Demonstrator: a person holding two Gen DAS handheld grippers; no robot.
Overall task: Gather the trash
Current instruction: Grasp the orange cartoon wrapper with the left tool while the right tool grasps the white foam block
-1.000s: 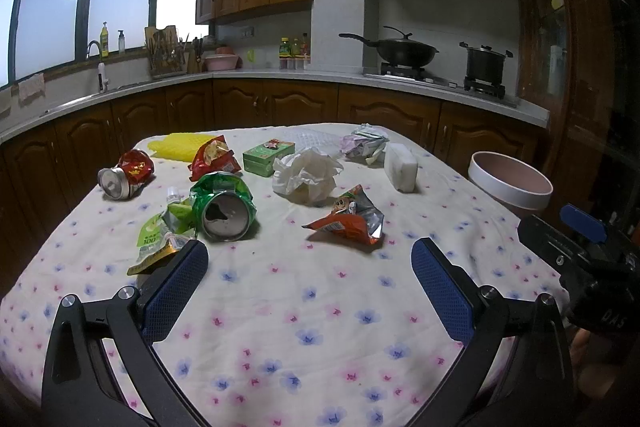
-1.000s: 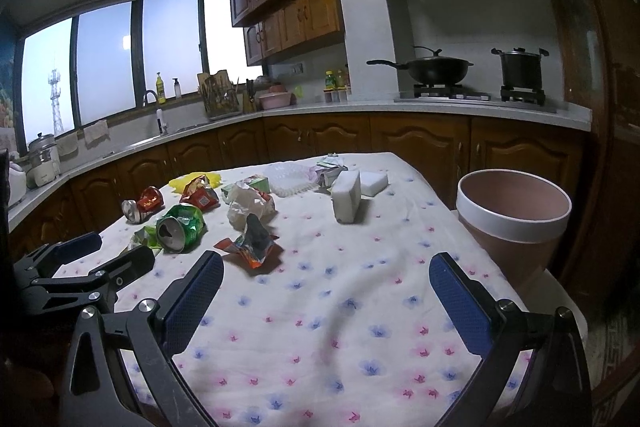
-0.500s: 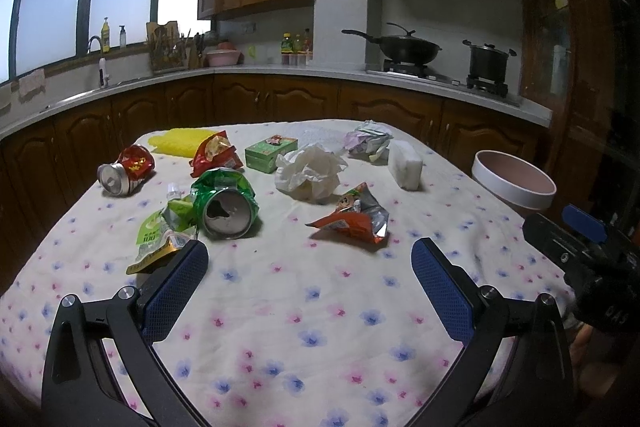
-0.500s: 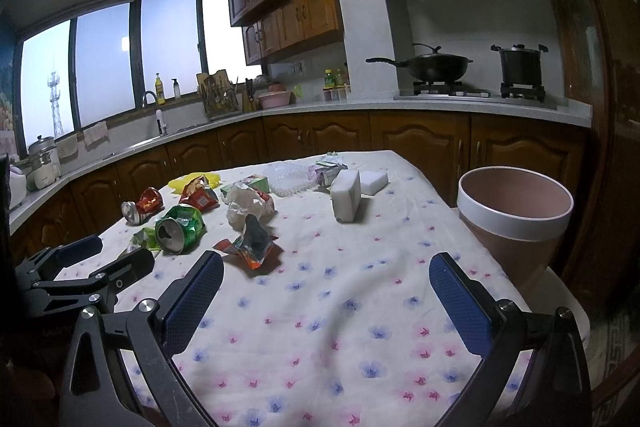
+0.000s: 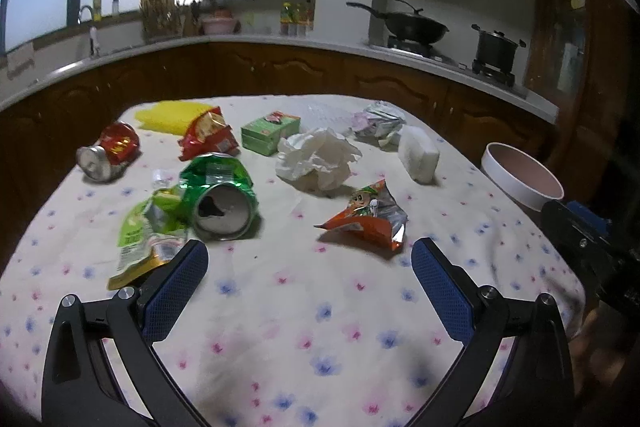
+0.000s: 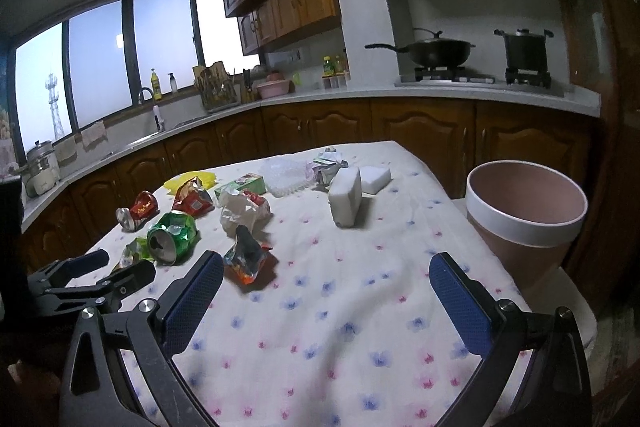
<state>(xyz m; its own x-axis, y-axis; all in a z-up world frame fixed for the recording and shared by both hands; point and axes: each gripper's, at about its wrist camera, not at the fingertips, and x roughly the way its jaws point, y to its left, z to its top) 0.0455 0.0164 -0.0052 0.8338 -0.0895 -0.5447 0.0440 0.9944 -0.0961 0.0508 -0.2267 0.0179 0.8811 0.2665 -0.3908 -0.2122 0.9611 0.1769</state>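
Nothing is collected yet: the left gripper (image 5: 306,263) and right gripper (image 6: 326,277) hover spread and empty, so next comes reaching ahead to pinch the orange snack wrapper (image 5: 366,221) just beyond the left gripper's fingertips, then carrying it right to the pink bin (image 6: 526,211).

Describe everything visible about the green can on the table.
The green can is a crushed, dented metal drink can lying on its side on the flowered tablecloth. Its silver top faces the left camera, the opening showing dark. A green wrapper lies against its left side. Neither claw touches it; the left claw is open, short of it.
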